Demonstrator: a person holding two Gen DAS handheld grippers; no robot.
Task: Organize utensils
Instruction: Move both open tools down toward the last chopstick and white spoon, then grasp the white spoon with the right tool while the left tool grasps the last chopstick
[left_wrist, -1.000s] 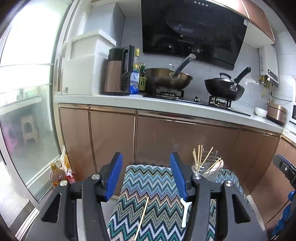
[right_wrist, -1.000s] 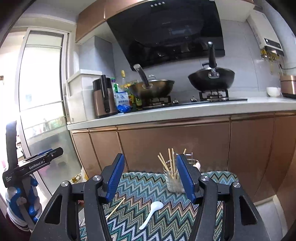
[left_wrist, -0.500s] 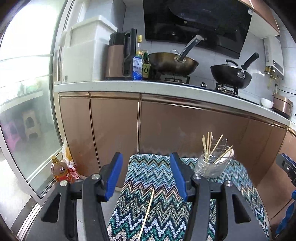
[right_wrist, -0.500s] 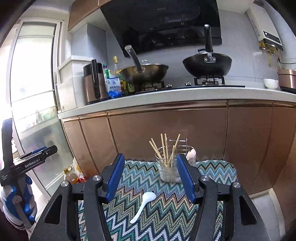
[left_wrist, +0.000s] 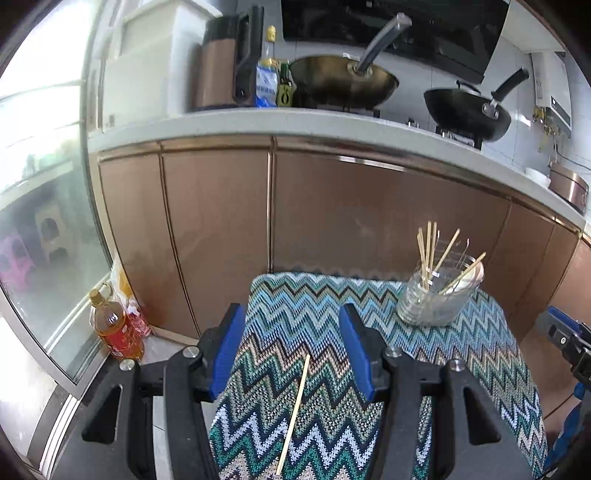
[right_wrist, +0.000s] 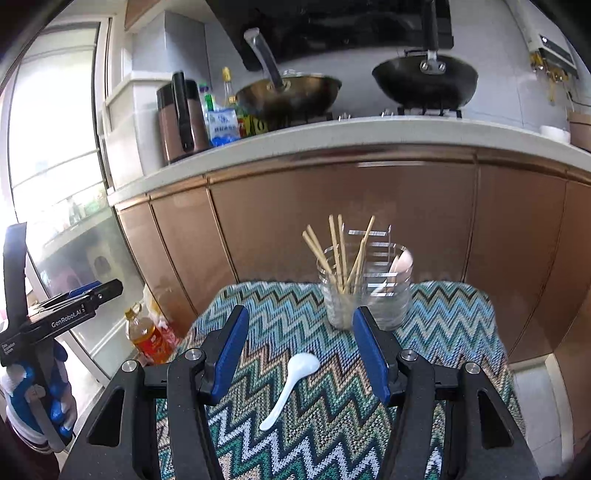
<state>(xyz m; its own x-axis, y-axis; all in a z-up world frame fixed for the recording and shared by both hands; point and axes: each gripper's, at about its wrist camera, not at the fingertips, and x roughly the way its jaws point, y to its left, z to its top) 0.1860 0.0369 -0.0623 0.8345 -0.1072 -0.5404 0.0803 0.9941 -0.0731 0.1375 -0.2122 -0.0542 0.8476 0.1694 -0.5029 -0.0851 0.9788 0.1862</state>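
L tongs: apart, nothing btwn pads; blue pads hang over zigzag cloth, pointing down-fwd.
R tongs: apart, empty; same attitude, over same cloth.
Chopstick: single loose one, flat on cloth, near end; lies lengthwise near-to-far, framed btwn L pads in L wrist view, not touched.
Spoon: white, flat on cloth, bowl toward far end, handle toward near-left; sits btwn R pads in R wrist view, no contact.
Cloth: zigzag knit, teal/blue/tan, covers small worktop under both tongs.
Jar: clear glass, upright, far end of cloth, right of centre in L view; holds several chopsticks leaning fanned out, plus a white spoon on its right side.
Floor, left: oil bottle w/ amber liquid, red label, upright by glass door; red-white packet just beside it.
Far: copper cabinets under pale counter.
On counter: kettle at left, sauce bottles beside it, brass-coloured wok, black wok further right, both on stove.
L edge of R view: a hand grips the other tool's handle.
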